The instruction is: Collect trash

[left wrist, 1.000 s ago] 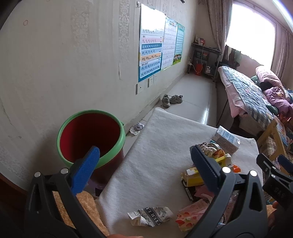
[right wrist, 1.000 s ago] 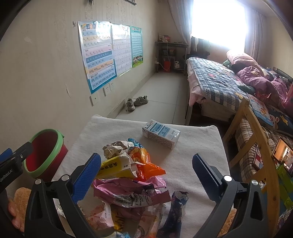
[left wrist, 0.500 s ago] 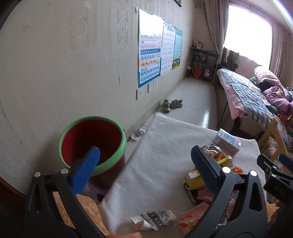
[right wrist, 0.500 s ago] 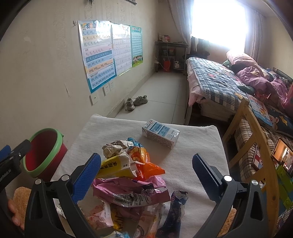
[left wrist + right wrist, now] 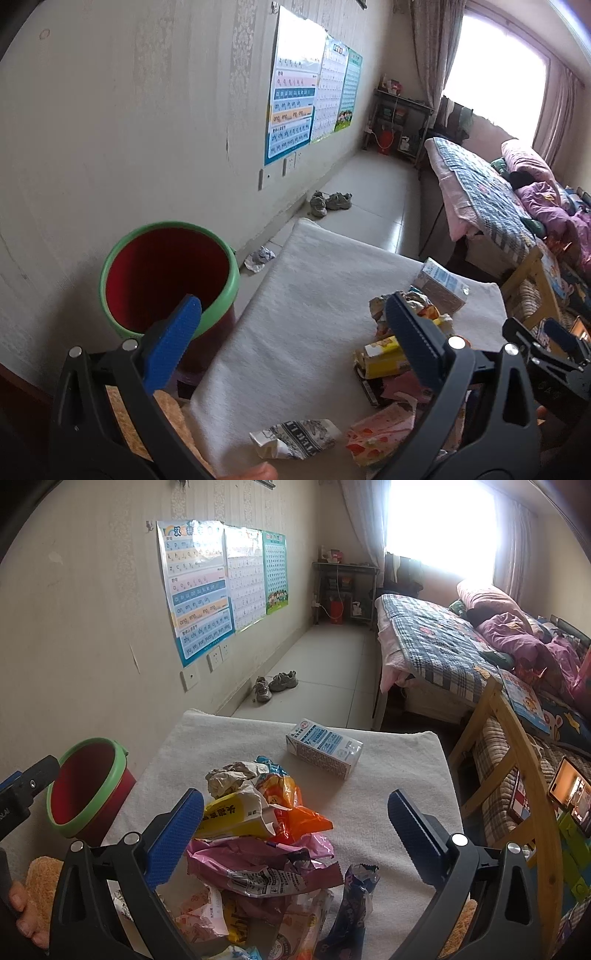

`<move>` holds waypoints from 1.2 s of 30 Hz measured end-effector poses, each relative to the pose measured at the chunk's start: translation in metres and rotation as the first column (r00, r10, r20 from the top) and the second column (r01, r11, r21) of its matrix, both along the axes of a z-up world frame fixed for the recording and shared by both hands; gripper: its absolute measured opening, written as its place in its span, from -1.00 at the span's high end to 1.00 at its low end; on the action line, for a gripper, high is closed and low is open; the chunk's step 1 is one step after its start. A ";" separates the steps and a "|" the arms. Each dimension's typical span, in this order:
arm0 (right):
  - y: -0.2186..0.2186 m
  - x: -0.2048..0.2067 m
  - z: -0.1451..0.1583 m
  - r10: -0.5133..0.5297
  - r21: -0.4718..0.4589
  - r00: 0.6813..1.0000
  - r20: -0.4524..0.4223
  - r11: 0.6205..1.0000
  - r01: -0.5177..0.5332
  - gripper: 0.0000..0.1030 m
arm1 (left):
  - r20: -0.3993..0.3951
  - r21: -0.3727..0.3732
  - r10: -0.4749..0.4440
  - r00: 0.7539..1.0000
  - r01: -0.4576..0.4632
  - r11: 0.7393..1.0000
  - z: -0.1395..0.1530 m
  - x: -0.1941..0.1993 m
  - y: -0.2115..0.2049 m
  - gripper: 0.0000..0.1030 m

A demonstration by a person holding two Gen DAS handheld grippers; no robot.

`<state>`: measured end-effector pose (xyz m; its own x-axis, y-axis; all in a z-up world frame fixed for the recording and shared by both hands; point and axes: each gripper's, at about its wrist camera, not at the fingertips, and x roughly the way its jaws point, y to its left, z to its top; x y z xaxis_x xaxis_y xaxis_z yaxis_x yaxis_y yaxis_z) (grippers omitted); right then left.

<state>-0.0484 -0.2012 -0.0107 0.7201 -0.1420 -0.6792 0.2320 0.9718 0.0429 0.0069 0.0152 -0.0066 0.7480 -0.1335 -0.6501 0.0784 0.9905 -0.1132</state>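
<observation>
Over the last second the left gripper (image 5: 291,328) has drifted a little back and up, so that the red bucket with the green rim (image 5: 168,273) now sits fuller in its view and the crumpled black-and-white wrapper (image 5: 295,437) near the front edge of the white towel-covered table (image 5: 314,295) has slid lower in the frame; its jaws stand wide apart and hold nothing. The right gripper (image 5: 295,830) has hardly moved: it hovers above the heap of snack wrappers (image 5: 258,834) toward the front of the table, jaws likewise spread and empty. The blue-and-white milk carton (image 5: 325,751) lies on its side nearer the far edge, apart from the heap. The bucket stands off the table's left edge, and no trash is visible inside it. Another crumpled scrap (image 5: 260,256) lies on the floor beyond it, by the wall. The small shift reads as positioning rather than progress: nothing is gripped, so collecting appears hardly begun, and the next move probably calls for one gripper to descend onto a wrapper, the loose one at the front edge being nearest the left.
</observation>
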 end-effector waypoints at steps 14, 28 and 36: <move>-0.002 0.001 -0.002 -0.004 0.004 1.000 -0.004 1.000 0.004 -0.86 | -0.041 -0.008 -0.028 0.999 0.028 1.000 -0.006 0.002 -0.002 -0.90; -0.005 0.000 -0.001 -0.011 0.010 1.000 -0.006 1.000 0.011 -0.86 | -0.024 0.035 -0.074 0.997 0.074 0.997 -0.006 -0.003 -0.011 -0.90; -0.004 0.000 -0.001 -0.010 0.009 1.000 -0.006 1.000 0.010 -0.86 | 0.013 0.022 -0.081 0.997 0.081 0.996 -0.003 -0.008 -0.010 -0.90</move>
<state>-0.0481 -0.2054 -0.0119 0.7145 -0.1431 -0.6849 0.2419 0.9690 0.0498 -0.0009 0.0048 -0.0098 0.7441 -0.1800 -0.6434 0.1598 0.9830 -0.0902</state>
